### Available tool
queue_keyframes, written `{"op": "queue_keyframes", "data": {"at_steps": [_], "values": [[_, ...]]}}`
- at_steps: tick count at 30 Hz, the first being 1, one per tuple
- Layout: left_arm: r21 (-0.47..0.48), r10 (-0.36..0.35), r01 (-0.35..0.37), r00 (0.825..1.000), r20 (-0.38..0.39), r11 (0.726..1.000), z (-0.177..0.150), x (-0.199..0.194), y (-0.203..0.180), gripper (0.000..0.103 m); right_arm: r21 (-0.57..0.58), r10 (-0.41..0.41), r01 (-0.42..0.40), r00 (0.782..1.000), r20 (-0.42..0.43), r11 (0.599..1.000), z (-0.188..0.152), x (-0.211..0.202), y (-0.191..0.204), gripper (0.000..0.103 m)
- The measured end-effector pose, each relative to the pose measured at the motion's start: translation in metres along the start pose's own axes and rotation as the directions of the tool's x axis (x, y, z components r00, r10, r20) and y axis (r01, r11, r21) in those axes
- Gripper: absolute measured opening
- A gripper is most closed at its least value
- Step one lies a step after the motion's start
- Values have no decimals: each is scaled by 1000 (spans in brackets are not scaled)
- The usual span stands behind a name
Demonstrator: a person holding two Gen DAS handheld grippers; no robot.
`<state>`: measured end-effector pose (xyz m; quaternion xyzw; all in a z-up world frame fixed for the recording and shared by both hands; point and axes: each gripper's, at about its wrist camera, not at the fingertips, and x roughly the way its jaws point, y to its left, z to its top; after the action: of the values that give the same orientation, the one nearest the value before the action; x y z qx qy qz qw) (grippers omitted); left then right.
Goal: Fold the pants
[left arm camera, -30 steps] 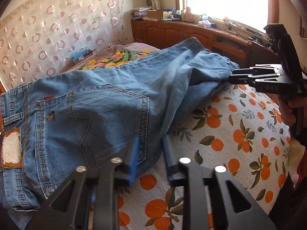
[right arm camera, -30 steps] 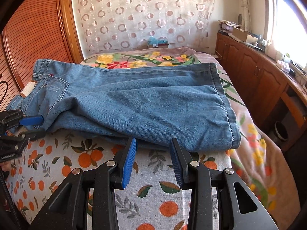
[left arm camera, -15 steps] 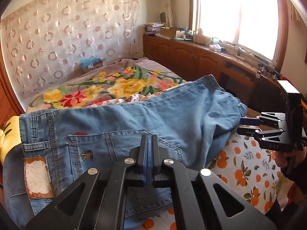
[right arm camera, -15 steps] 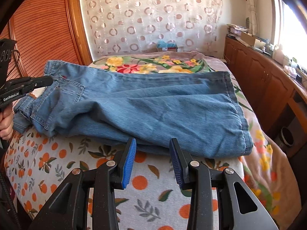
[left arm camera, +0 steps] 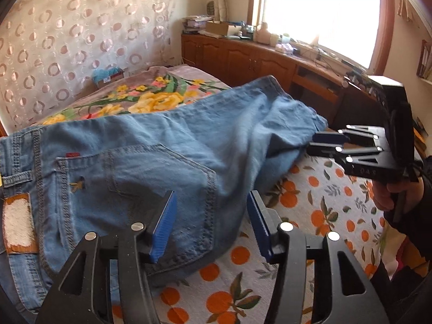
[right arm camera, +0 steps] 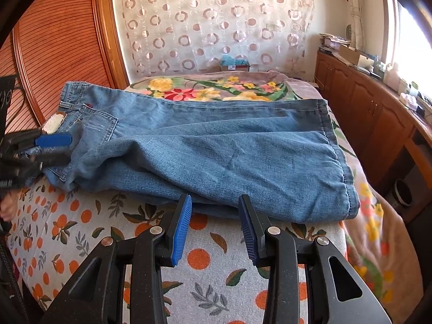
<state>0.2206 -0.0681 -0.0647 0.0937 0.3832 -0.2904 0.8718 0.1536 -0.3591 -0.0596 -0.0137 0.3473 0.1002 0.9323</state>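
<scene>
Now I hold both tongs apart: left tongs (left arm camera: 210, 226) over the jeans' (right arm camera: 216, 148) back pocket, right tongs (right arm camera: 214, 226) just short of the legs' near edge on the bed (right arm camera: 216, 283).

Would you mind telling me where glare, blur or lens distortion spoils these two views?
Left wrist view: the window is blown out white, and the right gripper looks slightly smeared. Right wrist view: the window glares at the edge, the left gripper is motion-blurred, and the wooden door bows from fisheye; the jeans stay sharp.
</scene>
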Motion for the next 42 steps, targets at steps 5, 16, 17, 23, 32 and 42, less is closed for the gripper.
{"op": "queue_keyframes", "data": {"at_steps": [5,16,17,23,32,42], "values": [[47,11,-10,1000,-22,999,-13,9,-15,54,0,7,-7,1000,-2,1000,-2,-1,0,37],[-8,18,-18,998,61,1000,3,-8,8,2,-14,31,-31,999,-12,999,-1,5,2,37],[-22,19,-17,996,88,1000,8,-15,13,2,-15,33,-33,999,-9,999,1,5,2,37],[-67,42,-32,988,150,997,40,-28,34,2,-21,56,-56,998,0,998,7,7,4,37],[-114,119,-107,988,101,988,64,12,71,2,-52,86,-86,996,-9,995,20,24,11,37],[-127,117,-112,993,33,986,59,37,82,2,-66,189,-190,982,-12,980,34,45,19,37]]}}
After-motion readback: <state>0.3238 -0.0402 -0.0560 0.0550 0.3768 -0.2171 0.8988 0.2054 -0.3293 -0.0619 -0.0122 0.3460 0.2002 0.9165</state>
